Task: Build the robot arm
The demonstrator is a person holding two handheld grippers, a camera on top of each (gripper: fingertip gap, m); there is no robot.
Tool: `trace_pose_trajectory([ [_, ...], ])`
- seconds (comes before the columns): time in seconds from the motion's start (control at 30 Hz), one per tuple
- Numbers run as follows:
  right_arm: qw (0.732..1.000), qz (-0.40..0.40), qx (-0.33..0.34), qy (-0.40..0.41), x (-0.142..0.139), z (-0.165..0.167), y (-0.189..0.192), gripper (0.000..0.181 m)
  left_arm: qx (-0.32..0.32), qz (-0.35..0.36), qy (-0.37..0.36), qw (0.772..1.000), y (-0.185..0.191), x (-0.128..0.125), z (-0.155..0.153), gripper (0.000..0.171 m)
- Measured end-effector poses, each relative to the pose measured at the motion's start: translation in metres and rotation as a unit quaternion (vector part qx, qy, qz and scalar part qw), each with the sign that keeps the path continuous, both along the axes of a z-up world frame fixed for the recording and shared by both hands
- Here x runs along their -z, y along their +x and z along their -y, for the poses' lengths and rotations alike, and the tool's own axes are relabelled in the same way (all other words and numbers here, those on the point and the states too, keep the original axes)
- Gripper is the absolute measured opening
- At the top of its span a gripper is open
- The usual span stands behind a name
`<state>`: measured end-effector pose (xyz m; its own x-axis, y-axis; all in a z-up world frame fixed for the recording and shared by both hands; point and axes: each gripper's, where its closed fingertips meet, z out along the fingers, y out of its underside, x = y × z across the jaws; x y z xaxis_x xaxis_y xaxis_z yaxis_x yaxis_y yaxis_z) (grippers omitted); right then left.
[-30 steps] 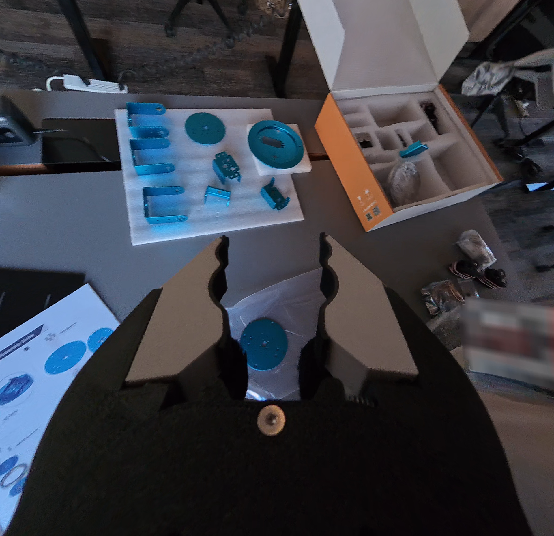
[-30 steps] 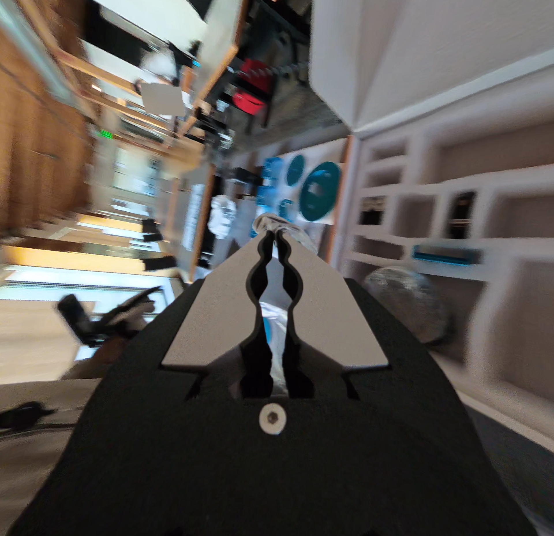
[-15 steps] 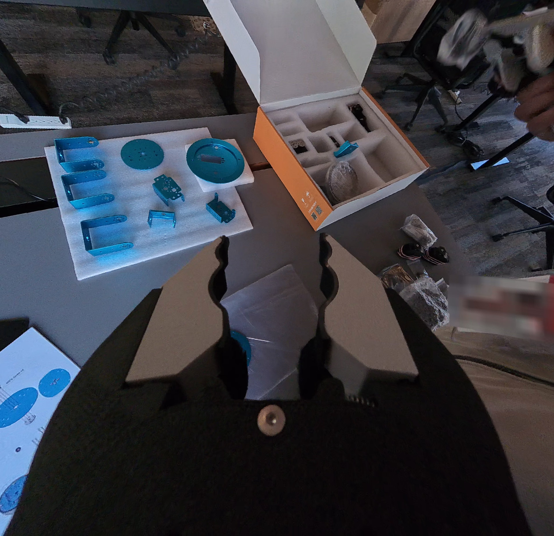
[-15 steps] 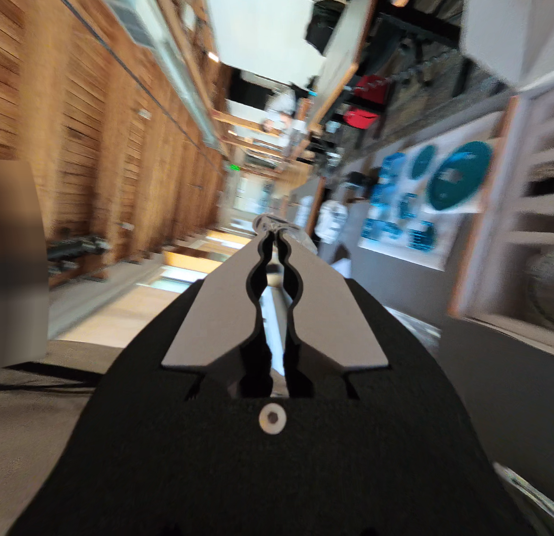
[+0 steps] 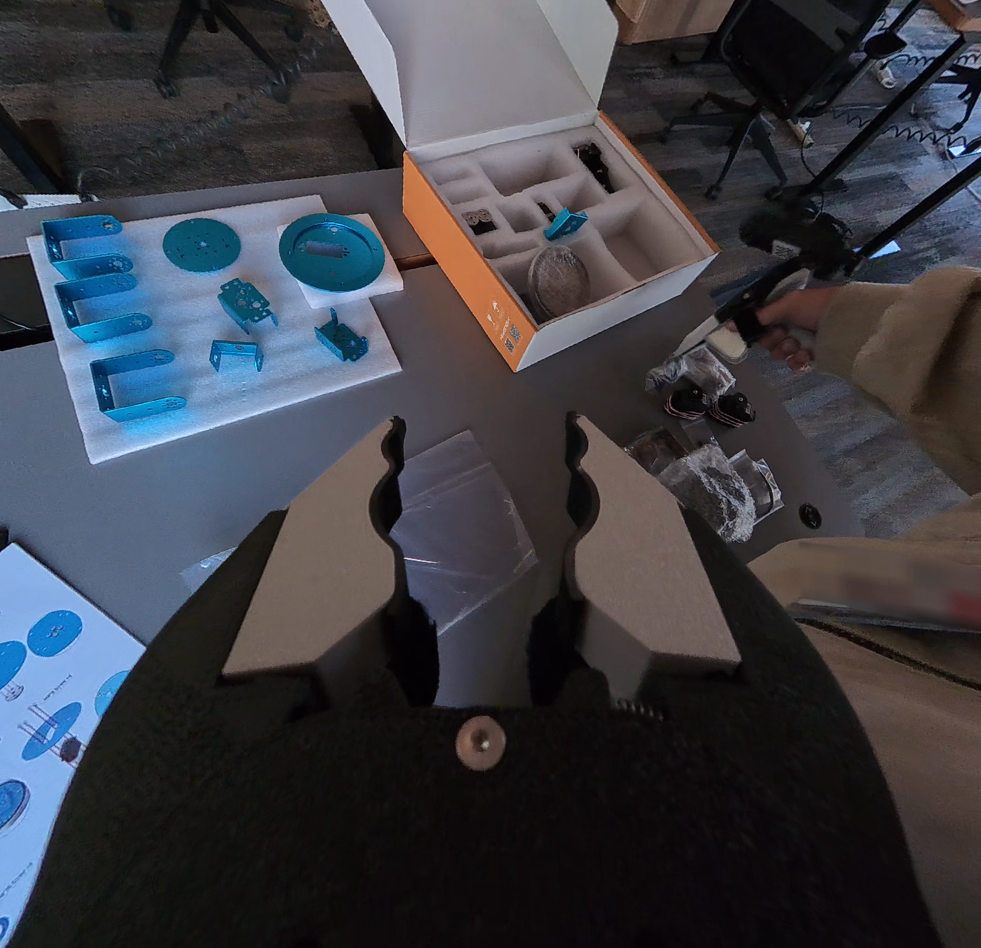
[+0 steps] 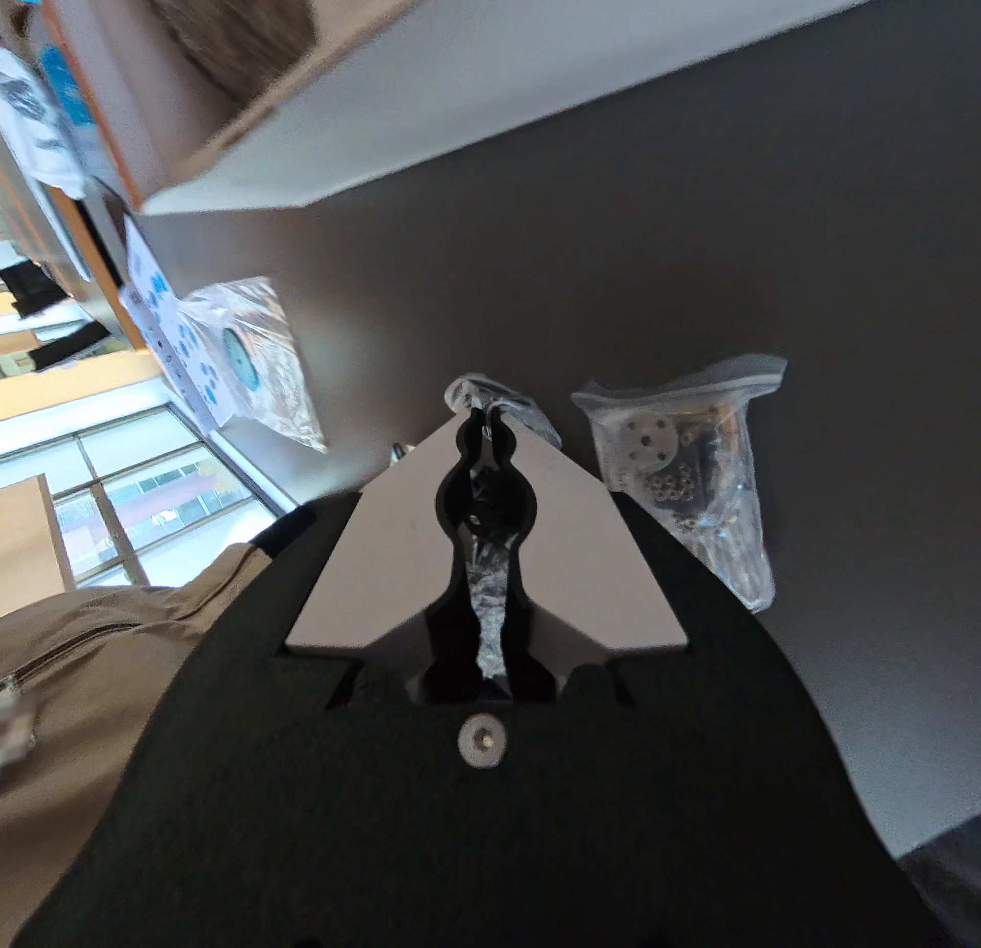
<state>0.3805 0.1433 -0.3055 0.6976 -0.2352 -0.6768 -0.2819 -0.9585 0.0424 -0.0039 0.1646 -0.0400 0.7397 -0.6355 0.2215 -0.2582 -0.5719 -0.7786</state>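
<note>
Here, right hand-held gripper (image 6: 484,418): jaws pinched on a crumpled clear packet (image 6: 491,593) just above the grey tabletop (image 6: 690,243). Second parts bag (image 6: 685,477) lies at 2 o'clock, close beside. Left hand-held gripper (image 5: 482,434): jaws spread, empty, over a flat clear plastic bag (image 5: 456,519). White foam sheet (image 5: 223,392) with blue brackets at 10 o'clock; open orange box (image 5: 467,264) at 1 o'clock.

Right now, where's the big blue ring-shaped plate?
In the left wrist view, the big blue ring plate lies on a small foam pad at the white foam sheet's right edge, just left of the orange box.
</note>
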Motion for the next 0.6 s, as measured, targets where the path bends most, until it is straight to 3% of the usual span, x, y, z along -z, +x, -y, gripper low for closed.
trace_pose_trajectory([
  [0.1, 0.998, 0.005, -0.034, -0.047, 0.014, 0.013, -0.003, 0.002, 0.001, -0.007, 0.005, 1.0, 0.004, -0.003, 0.01, 0.061],
  [0.33, 0.999, 0.009, -0.034, 0.011, 0.013, -0.002, -0.01, 0.002, -0.01, 0.0, 0.003, 1.0, 0.011, -0.003, 0.021, 0.06],
  [0.4, 0.999, -0.016, -0.025, 0.035, -0.003, -0.009, -0.015, 0.002, -0.008, 0.0, 0.006, 1.0, 0.014, -0.005, 0.022, 0.06],
  [0.47, 0.994, -0.044, -0.018, 0.103, -0.039, -0.028, -0.017, 0.002, -0.008, -0.005, 0.011, 1.0, 0.015, -0.006, 0.021, 0.061],
  [0.6, 0.981, 0.024, -0.016, 0.191, -0.089, -0.067, 0.016, 0.002, -0.015, -0.003, 0.009, 1.0, 0.013, -0.006, 0.021, 0.06],
])
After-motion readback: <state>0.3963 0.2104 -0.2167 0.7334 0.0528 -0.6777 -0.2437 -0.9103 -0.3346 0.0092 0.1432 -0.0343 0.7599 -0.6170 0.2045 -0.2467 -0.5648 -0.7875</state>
